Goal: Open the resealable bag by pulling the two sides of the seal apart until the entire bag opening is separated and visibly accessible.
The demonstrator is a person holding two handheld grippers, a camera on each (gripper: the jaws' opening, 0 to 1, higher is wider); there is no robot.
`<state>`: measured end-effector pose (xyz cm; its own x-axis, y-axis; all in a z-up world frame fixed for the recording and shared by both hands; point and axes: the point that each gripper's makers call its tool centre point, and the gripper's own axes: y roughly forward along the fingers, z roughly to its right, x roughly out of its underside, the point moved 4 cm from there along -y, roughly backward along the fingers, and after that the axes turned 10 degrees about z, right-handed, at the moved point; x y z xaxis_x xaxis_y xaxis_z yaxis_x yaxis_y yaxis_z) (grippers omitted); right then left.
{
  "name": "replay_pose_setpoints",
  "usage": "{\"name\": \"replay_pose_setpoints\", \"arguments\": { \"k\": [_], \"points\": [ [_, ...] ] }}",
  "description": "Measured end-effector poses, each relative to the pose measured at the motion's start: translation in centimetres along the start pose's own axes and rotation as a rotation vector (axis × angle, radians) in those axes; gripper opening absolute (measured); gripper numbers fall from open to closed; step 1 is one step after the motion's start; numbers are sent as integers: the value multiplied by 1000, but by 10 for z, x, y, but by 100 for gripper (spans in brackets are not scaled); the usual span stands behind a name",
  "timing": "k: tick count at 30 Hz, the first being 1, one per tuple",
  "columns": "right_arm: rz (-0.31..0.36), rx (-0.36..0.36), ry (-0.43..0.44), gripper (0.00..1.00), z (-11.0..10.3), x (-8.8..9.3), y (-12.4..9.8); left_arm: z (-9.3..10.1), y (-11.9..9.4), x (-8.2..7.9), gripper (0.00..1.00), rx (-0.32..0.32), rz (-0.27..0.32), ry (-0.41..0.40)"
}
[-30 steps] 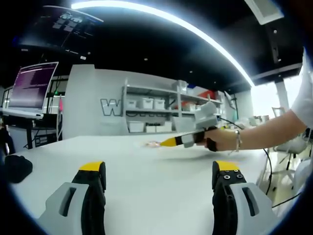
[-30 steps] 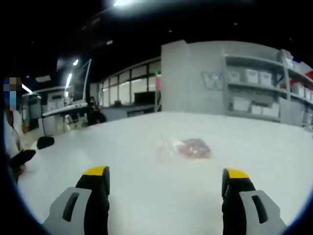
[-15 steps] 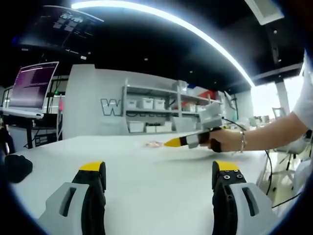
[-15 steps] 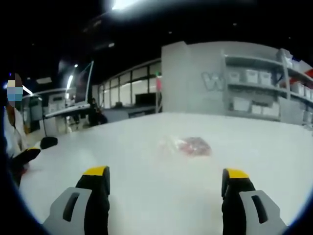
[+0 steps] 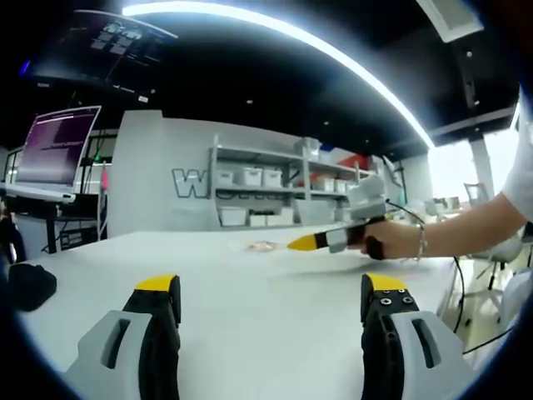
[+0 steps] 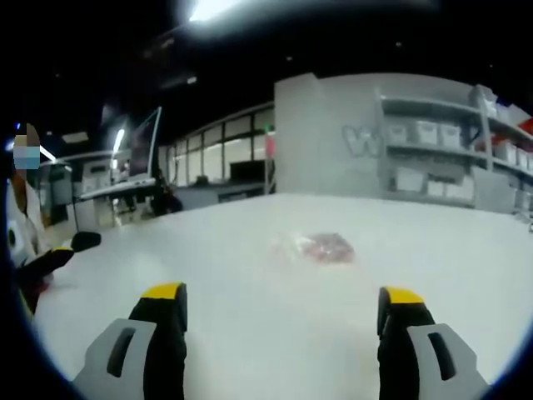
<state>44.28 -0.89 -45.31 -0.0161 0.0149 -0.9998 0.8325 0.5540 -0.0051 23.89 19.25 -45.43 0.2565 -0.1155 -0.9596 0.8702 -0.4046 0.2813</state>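
Note:
The resealable bag [image 6: 321,247] lies flat on the white table [image 6: 250,333], clear plastic with red contents, its seal too blurred to read. My right gripper [image 6: 281,293] is open, short of the bag, nothing between its jaws. In the left gripper view the bag [image 5: 262,246] is a small pale patch far across the table. The right gripper [image 5: 298,243], held in a person's hand [image 5: 391,240], hovers just to its right, yellow tip toward it. My left gripper [image 5: 271,287] is open and empty, well back from the bag over bare table.
A black object [image 5: 29,285] rests at the table's left edge, seen in the right gripper view as a dark lump [image 6: 83,242]. Shelves with white bins [image 5: 250,196] and a monitor [image 5: 57,146] stand beyond the table. A cable [image 5: 456,275] hangs at the right.
The right gripper has drawn back slightly from the bag, shifting right in the left gripper view. The bag looks a little smaller in the right gripper view. The left gripper has stayed still.

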Motion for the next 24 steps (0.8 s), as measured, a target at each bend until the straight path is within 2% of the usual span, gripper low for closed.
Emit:
{"name": "replay_pose_setpoints", "arguments": {
  "k": [24],
  "points": [
    [38,-28,-2,96,-18,-8,-26,-6,0,1,86,2,-2,3]
  ]
}}
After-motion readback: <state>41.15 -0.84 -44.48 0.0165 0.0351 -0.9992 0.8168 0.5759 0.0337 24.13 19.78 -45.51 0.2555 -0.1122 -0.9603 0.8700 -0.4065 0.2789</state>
